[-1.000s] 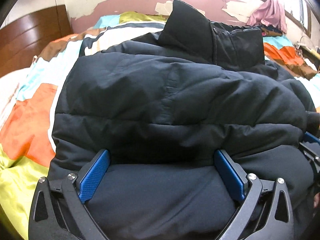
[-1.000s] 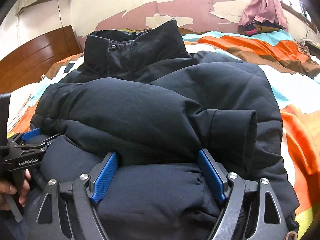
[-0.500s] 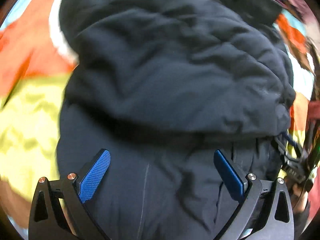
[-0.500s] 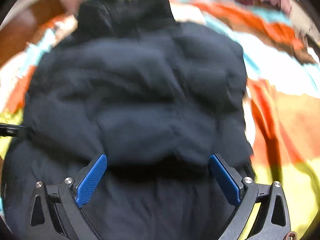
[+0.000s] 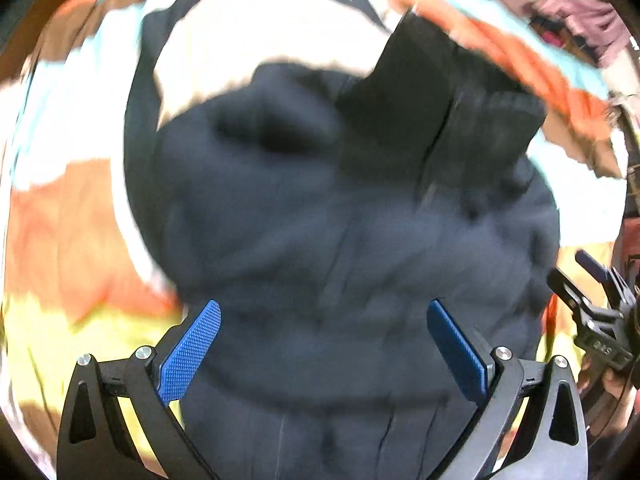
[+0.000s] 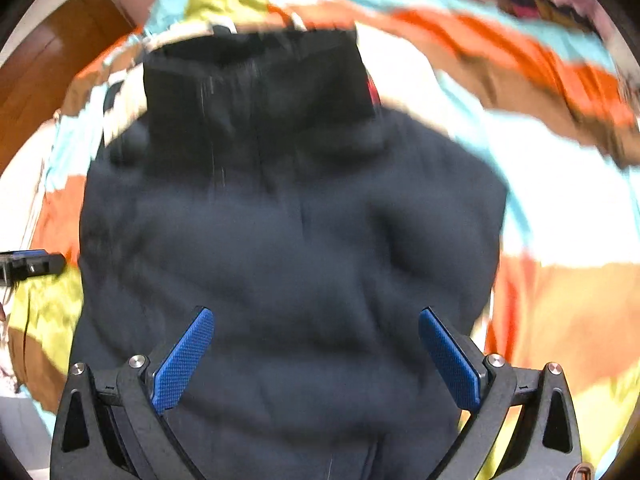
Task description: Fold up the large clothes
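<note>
Dark puffer jacket (image 5: 344,248) bunched mid-frame, blurry, collar up top. Left gripper (image 5: 324,344) & right gripper (image 6: 316,348) jaws wide, empty. Only right view shows headboard (image 6: 52,92) upper left.

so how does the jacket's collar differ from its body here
The stand-up black collar looks darker and flatter than the puffy dark navy jacket body, and it is narrower. The collar lies at the far end, while the body runs back between the open right gripper. Both rest on the colourful patterned bedspread.
</note>
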`<control>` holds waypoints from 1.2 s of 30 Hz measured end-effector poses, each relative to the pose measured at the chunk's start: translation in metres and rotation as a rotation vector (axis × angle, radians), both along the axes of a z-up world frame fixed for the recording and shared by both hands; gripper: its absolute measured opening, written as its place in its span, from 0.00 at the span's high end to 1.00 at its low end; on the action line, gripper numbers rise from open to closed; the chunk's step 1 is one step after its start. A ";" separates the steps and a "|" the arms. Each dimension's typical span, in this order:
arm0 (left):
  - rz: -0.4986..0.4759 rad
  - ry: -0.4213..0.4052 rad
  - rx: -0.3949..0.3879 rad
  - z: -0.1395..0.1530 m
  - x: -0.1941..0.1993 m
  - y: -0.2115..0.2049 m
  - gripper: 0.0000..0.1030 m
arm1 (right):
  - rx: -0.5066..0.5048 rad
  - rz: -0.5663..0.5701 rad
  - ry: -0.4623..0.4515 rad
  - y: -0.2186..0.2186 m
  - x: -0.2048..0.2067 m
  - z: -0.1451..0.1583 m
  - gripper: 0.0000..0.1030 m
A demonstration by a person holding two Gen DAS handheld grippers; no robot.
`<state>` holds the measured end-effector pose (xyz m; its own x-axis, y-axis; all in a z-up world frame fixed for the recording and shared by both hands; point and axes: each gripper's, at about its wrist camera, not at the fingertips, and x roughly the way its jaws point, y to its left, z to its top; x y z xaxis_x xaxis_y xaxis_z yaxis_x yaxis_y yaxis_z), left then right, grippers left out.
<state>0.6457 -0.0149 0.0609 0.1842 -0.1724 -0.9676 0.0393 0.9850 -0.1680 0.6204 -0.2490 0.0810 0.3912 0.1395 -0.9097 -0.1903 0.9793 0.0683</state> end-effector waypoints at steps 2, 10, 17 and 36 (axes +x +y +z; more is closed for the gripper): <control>0.006 -0.124 -0.038 0.008 0.025 -0.004 0.02 | -0.001 -0.032 -0.123 0.001 0.030 0.010 0.00; 0.179 -0.410 -0.064 0.006 0.094 0.003 0.02 | 0.141 -0.242 -0.414 -0.021 0.102 0.017 0.00; 0.187 -0.461 -0.068 -0.002 0.105 0.011 0.23 | 0.203 -0.316 -0.381 -0.025 0.132 -0.005 0.51; -0.043 -0.659 -0.194 0.034 -0.087 0.046 0.97 | 0.231 -0.073 -0.536 -0.042 -0.079 0.032 0.93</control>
